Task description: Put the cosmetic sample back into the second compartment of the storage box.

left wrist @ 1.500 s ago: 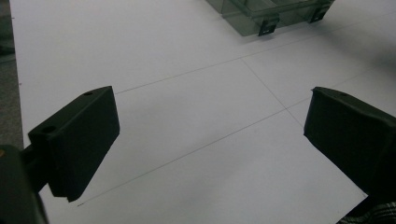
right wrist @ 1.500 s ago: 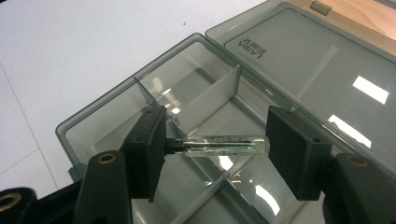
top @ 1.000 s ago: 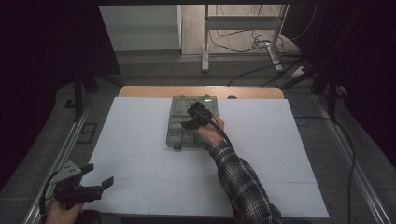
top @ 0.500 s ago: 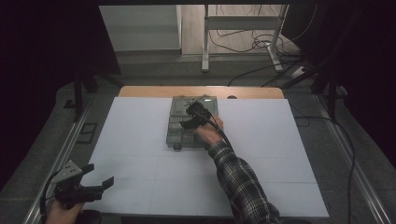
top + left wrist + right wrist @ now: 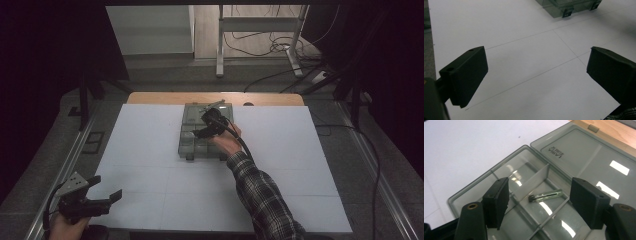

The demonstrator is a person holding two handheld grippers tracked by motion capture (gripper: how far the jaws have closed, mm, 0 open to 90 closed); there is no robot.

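A clear grey compartment box (image 5: 186, 145) lies at the far middle of the white table, its lid (image 5: 586, 157) open flat behind it. A small glass vial (image 5: 546, 195) with a black cap lies loose in one compartment. My right gripper (image 5: 540, 182) hangs just above that compartment, and its jaws have just been opening. The vial rests below and between them, and the pads do not touch it. In the high view the right gripper (image 5: 202, 131) sits over the box. My left gripper (image 5: 106, 187) rests at the near left corner, open with nothing between its jaws (image 5: 536, 67).
The white table top (image 5: 150, 165) spreads wide around the box, with faint grid lines. A wooden strip (image 5: 165, 97) runs along its far edge. Metal rails (image 5: 70, 160) flank both sides, and cables lie on the floor beyond.
The right hand stays over the box with hardly any shift. The left gripper has kept still.
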